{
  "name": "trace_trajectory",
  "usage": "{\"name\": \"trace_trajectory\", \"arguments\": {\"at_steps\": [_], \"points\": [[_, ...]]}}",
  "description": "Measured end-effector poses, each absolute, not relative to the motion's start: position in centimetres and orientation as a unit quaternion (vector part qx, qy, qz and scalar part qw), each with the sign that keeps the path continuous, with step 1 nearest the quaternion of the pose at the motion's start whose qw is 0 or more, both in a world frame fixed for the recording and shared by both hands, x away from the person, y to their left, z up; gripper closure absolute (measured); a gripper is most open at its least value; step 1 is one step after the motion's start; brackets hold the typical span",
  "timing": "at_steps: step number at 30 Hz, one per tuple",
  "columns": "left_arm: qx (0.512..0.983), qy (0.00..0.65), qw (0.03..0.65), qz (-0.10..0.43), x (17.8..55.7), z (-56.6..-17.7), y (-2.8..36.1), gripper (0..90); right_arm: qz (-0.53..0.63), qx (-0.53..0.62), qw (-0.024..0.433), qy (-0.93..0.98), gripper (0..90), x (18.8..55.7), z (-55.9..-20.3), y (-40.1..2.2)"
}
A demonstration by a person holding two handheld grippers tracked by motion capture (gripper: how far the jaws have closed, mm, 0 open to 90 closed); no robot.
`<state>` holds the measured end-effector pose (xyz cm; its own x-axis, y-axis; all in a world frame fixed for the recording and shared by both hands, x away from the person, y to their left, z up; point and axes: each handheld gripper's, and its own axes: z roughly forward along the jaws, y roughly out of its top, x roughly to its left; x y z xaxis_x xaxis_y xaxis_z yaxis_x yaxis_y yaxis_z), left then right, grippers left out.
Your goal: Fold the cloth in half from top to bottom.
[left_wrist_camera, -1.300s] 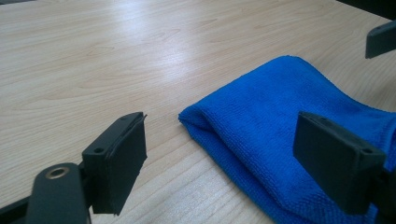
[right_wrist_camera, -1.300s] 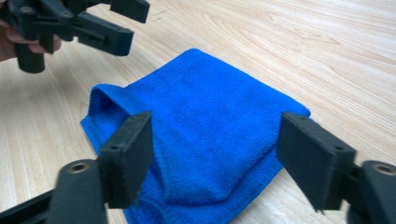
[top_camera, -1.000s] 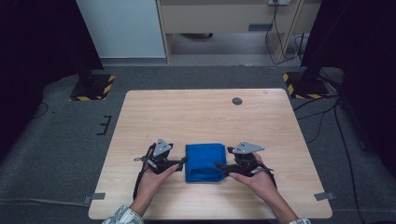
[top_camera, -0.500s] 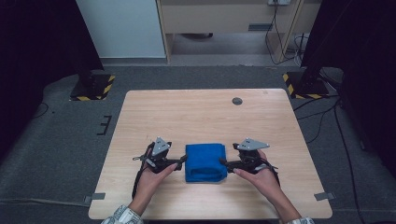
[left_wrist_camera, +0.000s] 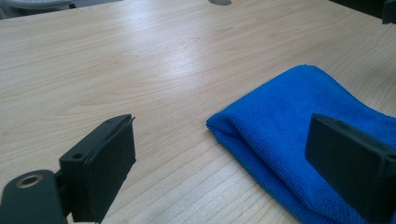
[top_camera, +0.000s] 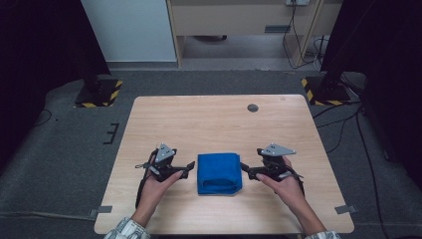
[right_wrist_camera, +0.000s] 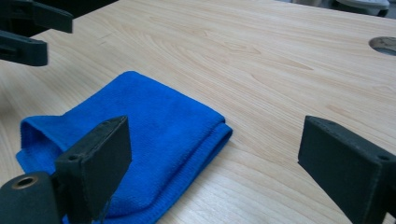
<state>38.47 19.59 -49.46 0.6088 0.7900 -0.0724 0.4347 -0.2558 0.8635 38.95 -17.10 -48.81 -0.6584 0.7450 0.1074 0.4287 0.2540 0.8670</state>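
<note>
Blue folded cloth (top_camera: 219, 173) lies on the wooden table (top_camera: 209, 119), between the two grippers. Left gripper (top_camera: 189, 167) just left of the cloth and right gripper (top_camera: 246, 170) just right have been spreading their jaws, now wide apart, nothing held.

The cloth (left_wrist_camera: 299, 112) is soft blue microfibre with a fine, fuzzy, matt nap. The desk (top_camera: 209, 119) is pale wood-grain laminate, smooth with a faint sheen. Each tool (top_camera: 191, 166) has matt black, hard plastic-looking jaws.
</note>
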Motion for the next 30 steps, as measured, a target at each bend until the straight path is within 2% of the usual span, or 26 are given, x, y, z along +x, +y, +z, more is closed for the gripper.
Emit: {"name": "trace_trajectory", "arguments": {"at_steps": [18,30], "points": [[0.767,0.416,0.449,0.192,38.5,-49.6,22.6,7.5,0.464,0.404,0.182,0.767,8.8,39.4,-48.8,-19.3],[0.772,0.425,0.431,0.194,37.5,-49.6,24.9,7.6,0.458,0.424,0.193,0.757,9.4,39.1,-48.7,-22.3]]}}
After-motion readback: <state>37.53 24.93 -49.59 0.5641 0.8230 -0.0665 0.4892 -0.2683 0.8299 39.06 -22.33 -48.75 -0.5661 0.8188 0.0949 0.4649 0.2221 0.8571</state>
